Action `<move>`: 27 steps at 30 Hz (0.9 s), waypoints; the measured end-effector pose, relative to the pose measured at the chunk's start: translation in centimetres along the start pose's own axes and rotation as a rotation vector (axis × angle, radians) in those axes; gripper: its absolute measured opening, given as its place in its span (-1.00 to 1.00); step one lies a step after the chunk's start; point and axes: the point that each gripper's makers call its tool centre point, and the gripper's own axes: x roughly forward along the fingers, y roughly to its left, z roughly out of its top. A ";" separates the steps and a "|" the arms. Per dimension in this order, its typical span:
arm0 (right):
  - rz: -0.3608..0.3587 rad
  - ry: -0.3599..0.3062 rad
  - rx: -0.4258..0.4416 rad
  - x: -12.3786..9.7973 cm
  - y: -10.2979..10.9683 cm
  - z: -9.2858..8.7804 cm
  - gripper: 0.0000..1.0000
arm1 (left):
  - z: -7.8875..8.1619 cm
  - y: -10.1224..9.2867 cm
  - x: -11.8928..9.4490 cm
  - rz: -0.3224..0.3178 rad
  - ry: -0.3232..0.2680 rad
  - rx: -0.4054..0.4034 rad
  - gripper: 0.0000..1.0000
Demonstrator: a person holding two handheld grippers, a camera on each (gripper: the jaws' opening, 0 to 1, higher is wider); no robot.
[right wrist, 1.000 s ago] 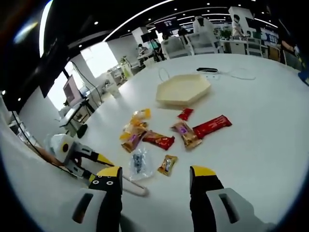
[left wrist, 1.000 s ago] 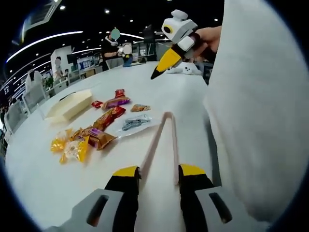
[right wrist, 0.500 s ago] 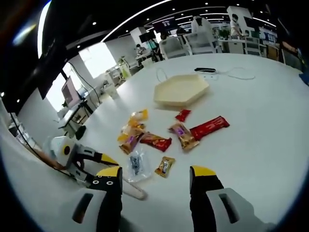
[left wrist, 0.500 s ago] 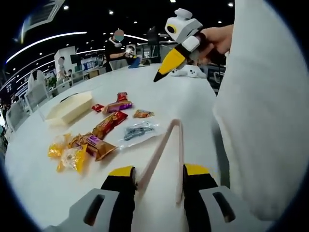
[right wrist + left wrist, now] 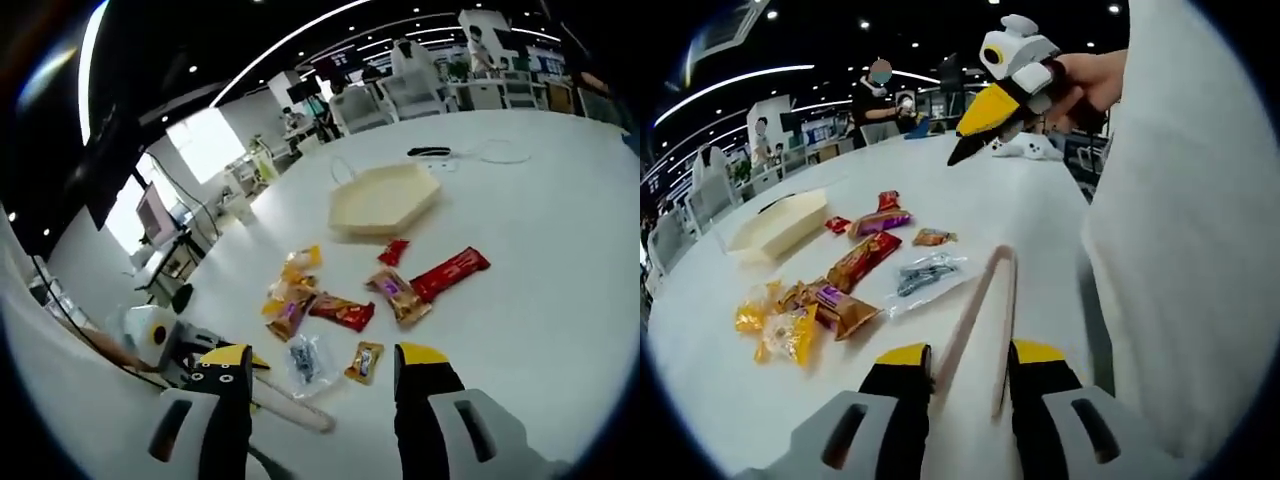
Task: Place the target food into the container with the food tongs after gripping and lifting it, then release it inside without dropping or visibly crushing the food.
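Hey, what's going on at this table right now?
A person holds a gripper in each hand. The left gripper is closed on the arms of a pair of food tongs that point across the white table. The right gripper hovers open above scattered wrapped snacks. The cream hexagonal container beyond them has no food visible in it.

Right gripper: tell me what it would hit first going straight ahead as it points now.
Probably the small gold-wrapped snack lying just ahead between the open jaws of the right gripper, with the clear packet beside it. Depth is hard to judge.
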 end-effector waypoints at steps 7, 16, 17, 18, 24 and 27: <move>-0.008 -0.007 -0.010 0.0 -0.6 0.3 0.15 | 0.3 0.2 0.1 0.019 -0.016 -0.069 -0.54; 0.010 0.008 0.032 0.3 -0.6 -0.6 0.14 | 0.8 0.3 0.4 0.019 -0.004 -0.148 -0.56; 0.012 0.006 0.032 0.4 -0.7 -0.5 0.14 | 0.8 0.3 0.3 0.017 -0.002 -0.149 -0.57; 0.013 0.003 0.034 0.3 -0.6 -0.4 0.14 | 0.9 0.3 0.3 0.017 -0.002 -0.148 -0.58; 0.024 0.000 0.057 0.4 -1.0 -0.2 0.12 | 1.0 0.0 0.4 -0.015 0.039 -0.133 -0.66; 0.027 0.006 0.052 0.5 -1.2 -0.1 0.12 | 1.1 -0.2 0.5 -0.023 0.049 -0.136 -0.69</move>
